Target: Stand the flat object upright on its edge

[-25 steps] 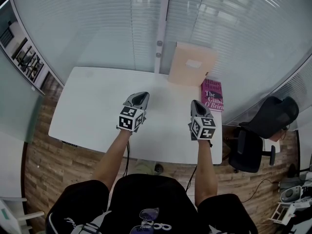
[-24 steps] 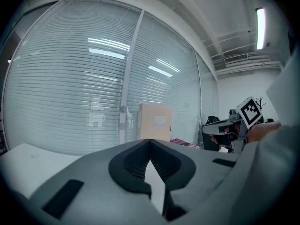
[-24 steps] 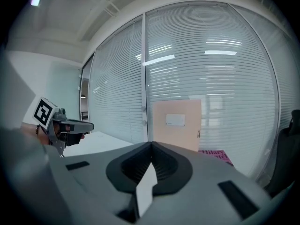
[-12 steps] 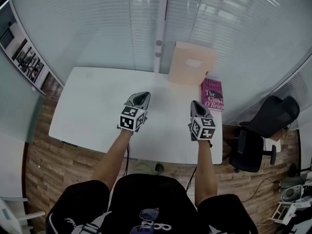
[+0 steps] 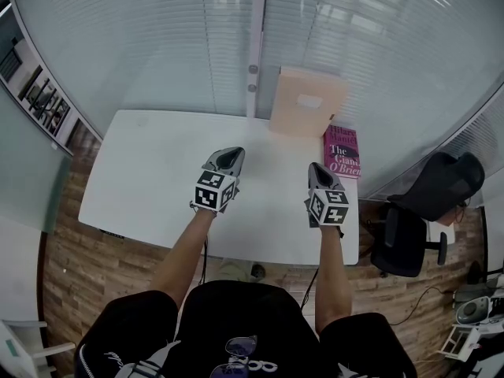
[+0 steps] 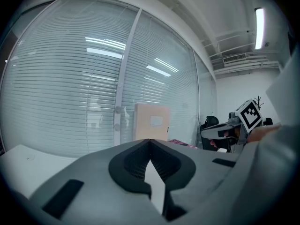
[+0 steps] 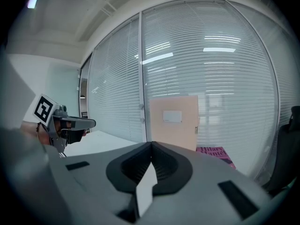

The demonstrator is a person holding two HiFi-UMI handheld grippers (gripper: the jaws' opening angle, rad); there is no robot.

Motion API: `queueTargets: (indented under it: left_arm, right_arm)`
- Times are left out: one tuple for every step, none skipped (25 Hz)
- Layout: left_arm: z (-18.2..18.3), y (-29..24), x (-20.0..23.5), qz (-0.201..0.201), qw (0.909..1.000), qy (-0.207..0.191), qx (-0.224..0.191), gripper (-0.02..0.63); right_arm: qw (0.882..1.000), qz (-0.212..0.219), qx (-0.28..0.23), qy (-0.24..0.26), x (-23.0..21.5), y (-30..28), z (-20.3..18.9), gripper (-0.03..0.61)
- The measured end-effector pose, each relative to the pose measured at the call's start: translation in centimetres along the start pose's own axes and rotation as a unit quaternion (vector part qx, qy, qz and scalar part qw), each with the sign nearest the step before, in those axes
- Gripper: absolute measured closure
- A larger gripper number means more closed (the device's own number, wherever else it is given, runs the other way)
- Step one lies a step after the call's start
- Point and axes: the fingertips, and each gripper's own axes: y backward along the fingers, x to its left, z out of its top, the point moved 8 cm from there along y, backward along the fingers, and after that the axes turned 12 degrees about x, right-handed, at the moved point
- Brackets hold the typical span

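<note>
A white rectangular table (image 5: 150,179) stands on a wood-plank floor (image 5: 71,266), with its far edge close to a glass partition wall (image 5: 142,46). Closed horizontal blinds cover the glazing. A vertical frame post (image 5: 257,38) divides it. A black office chair (image 5: 402,246) stands right of the table. A ceiling strip light (image 6: 259,27) is lit.

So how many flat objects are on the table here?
2. A tan folder stands upright against the glass wall at the table's far edge; a pink book lies flat just right of it, at the far right corner. Nothing seems hidden.
</note>
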Motion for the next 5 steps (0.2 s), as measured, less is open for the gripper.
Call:
queueTargets:
  left_arm:
    - [0.03,-0.09,-0.05,0.000,1.0000,0.000,0.001,0.592]
    - [0.07,-0.18,-0.12,0.000,1.0000,-0.001,0.001,0.592]
    - [0.11,-0.24,-0.20,0.000,1.0000,-0.001,0.002,0.592]
    - [0.16,-0.30,-0.29,0.000,1.0000,-0.001,0.002,0.592]
    - [0.21,-0.36,-0.38,0.000,1.0000,-0.002,0.003,0.592]
  right_arm:
    - [1.000,0.000,0.000,0.000,-0.13,0.00,0.01,0.555]
    - [1.000,-0.001,0.000,0.000,-0.25,0.02,0.02,0.555]
    - [1.000,-0.001,0.000,-0.001,-0.38,0.06,0.02,0.555]
    - [1.000,-0.002,0.000,-0.001,-0.50,0.10,0.03,0.555]
    - [1.000,-0.002,0.000,-0.001,-0.63,0.15,0.04,0.555]
